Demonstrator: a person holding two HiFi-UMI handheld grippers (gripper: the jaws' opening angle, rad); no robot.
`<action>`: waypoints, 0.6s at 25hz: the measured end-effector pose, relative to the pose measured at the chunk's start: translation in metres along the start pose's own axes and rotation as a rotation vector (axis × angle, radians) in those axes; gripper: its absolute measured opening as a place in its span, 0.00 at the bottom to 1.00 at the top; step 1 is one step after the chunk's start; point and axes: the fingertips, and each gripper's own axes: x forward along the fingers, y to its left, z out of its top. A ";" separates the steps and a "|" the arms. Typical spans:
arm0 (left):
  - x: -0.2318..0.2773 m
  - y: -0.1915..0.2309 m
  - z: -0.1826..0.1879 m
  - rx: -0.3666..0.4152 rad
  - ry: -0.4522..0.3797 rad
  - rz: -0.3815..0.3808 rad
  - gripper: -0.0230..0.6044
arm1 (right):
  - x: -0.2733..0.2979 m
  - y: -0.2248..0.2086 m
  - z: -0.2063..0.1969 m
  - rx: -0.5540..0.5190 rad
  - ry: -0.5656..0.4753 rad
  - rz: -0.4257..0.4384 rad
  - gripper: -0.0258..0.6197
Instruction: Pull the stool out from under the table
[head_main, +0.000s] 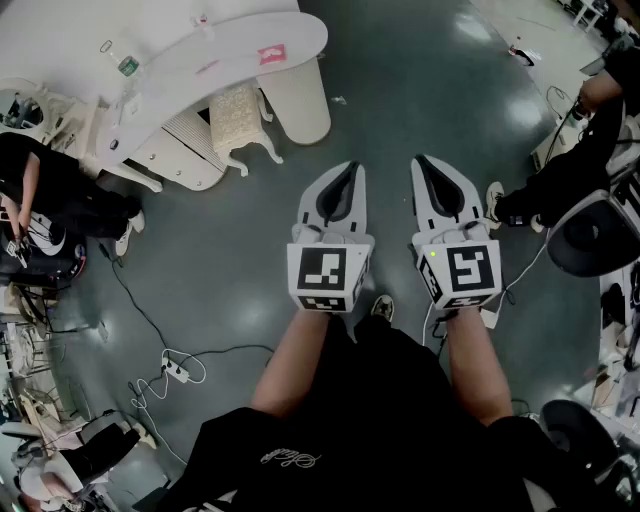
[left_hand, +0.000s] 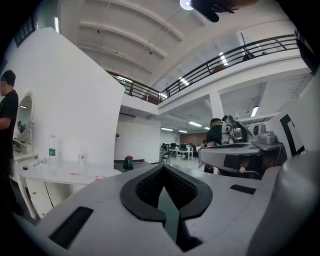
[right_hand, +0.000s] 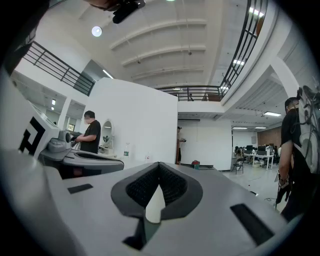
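Note:
In the head view a white curved table (head_main: 215, 45) stands at the far left. A cream cushioned stool (head_main: 240, 120) with curved legs sits half under its edge, beside the table's round pedestal (head_main: 300, 95). My left gripper (head_main: 347, 180) and right gripper (head_main: 430, 175) are held side by side in mid-air over the floor, well short of the stool and to its right. Both are shut with nothing between the jaws. The left gripper view shows its jaws (left_hand: 163, 175) closed, with the table top (left_hand: 60, 172) to the left. The right gripper view shows its jaws (right_hand: 159, 172) closed too.
A person (head_main: 50, 205) sits on the floor left of the table, another person (head_main: 575, 150) is at the right by an office chair (head_main: 600, 235). A power strip and cables (head_main: 175, 370) lie on the green floor at lower left. A bottle (head_main: 128, 65) stands on the table.

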 end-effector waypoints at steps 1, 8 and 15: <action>0.001 0.001 -0.001 0.000 0.002 0.002 0.05 | 0.001 0.000 0.000 0.003 -0.003 -0.003 0.05; -0.004 0.016 -0.002 -0.008 0.003 0.022 0.05 | 0.011 0.010 0.001 0.012 -0.005 -0.001 0.05; -0.021 0.060 -0.004 -0.022 0.008 0.072 0.05 | 0.040 0.046 0.004 0.018 0.011 0.040 0.05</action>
